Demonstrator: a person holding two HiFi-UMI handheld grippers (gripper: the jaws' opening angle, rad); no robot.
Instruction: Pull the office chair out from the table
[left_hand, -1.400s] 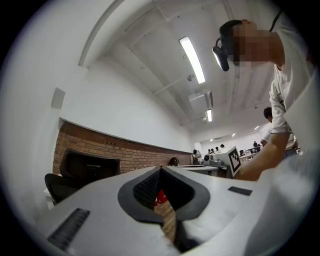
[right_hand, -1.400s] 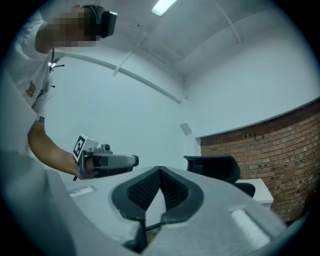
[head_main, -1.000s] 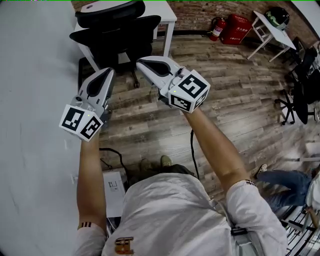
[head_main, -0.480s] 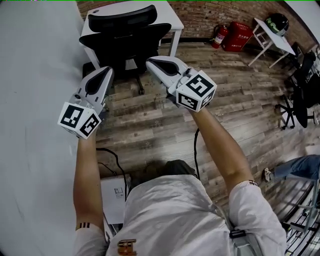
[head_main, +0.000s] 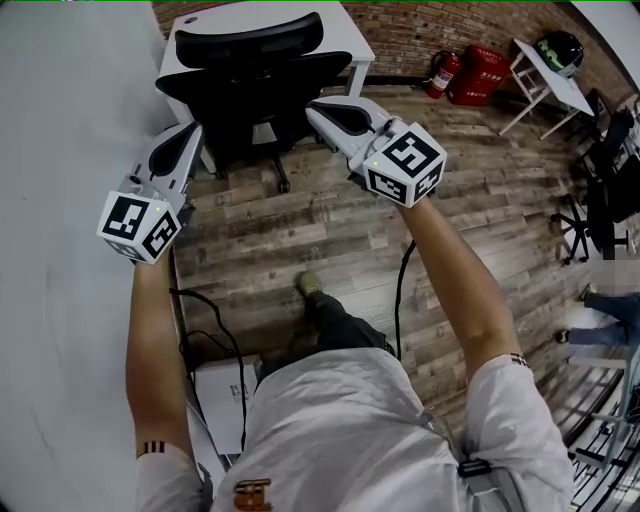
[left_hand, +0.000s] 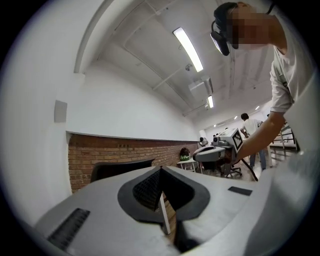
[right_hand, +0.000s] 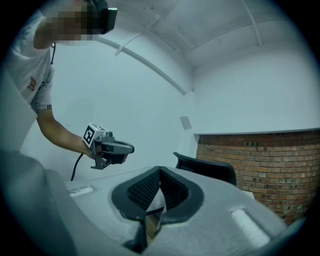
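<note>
Standing pushed in at the white tabletop (head_main: 345, 30), the black office chair (head_main: 255, 75) is seen. The left tongs (head_main: 190, 133) and right tongs (head_main: 316, 106) are held level near its seat, both closed tight and empty.

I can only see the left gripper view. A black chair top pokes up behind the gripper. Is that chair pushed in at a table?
Observer: Yes. In the head view the office chair stands close up against a white table.
Operator: Is the other gripper grabbing it?
Observer: No. The right gripper view shows the right gripper with its jaws together and nothing between them. The chair is farther off, beyond its tip.
Operator: Is there anything red in the room?
Observer: Yes, a red fire extinguisher stands on the floor by the brick wall, to the right of the table in the head view.
</note>
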